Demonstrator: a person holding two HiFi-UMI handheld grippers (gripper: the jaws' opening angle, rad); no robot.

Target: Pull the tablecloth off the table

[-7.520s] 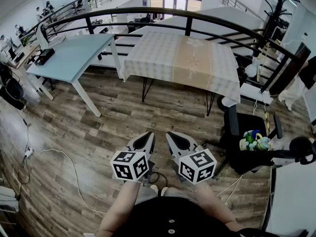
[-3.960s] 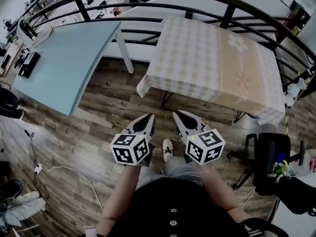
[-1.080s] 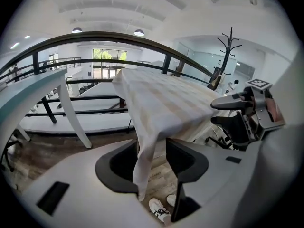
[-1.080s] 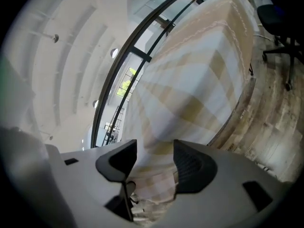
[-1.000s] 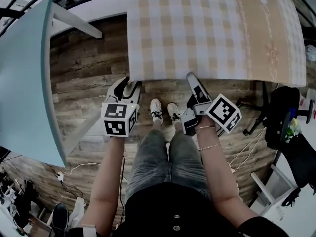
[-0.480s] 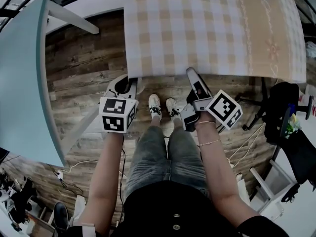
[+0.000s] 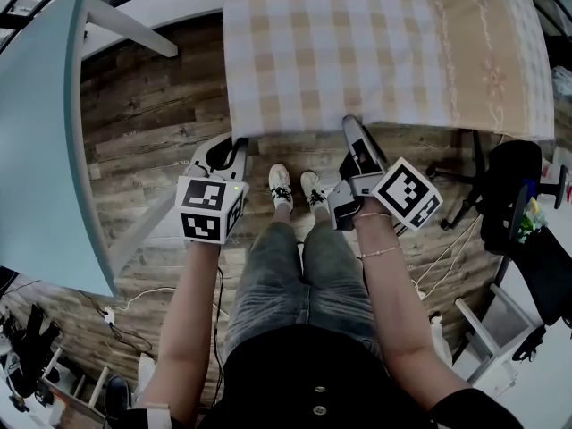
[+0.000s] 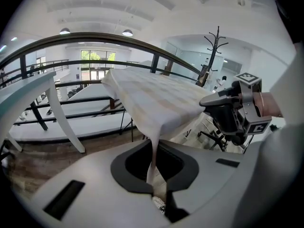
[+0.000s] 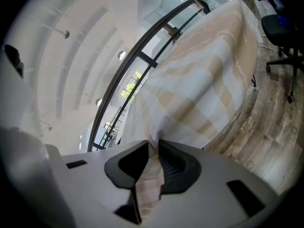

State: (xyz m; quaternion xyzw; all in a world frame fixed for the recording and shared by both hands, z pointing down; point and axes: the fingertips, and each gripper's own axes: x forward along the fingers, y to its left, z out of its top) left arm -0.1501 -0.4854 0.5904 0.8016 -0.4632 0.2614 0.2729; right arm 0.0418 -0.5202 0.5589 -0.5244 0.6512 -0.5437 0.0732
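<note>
Nearest the camera, low in the head view, the person's shoes (image 7: pixel 293 189) stood on the wooden floor (image 7: pixel 152 105) just short of the hanging hem.

The left gripper (image 7: pixel 236 144), left of centre, had its jaws fully closed on a thin pinch of the tablecloth (image 7: pixel 375 52) near the hem's corner. In its own view the cloth ran up from the jaws in a taut fold. The right gripper (image 7: pixel 350 125), right of centre, had just been closing. Its jaws stood narrowly apart with a thicker bunch of checked fabric pressed between them, and the hem puckered at its tip.

The tablecloth still lay spread over its table, filling the upper middle and upper right of the head view.

The two holds looked unequal. A thin pinch at one side could probably slip under a hard pull. An uneven pull would likely skew the cloth, or snag it on a far corner. The light-blue table (image 7: pixel 40 132) at the left edge and the office chair (image 7: pixel 518 204) at the right edge stood near enough to catch trailing fabric.

The table under the cloth was entirely covered. The cloth's far edge was cut off by the top of the frame, so whether anything rested there could not be told.
</note>
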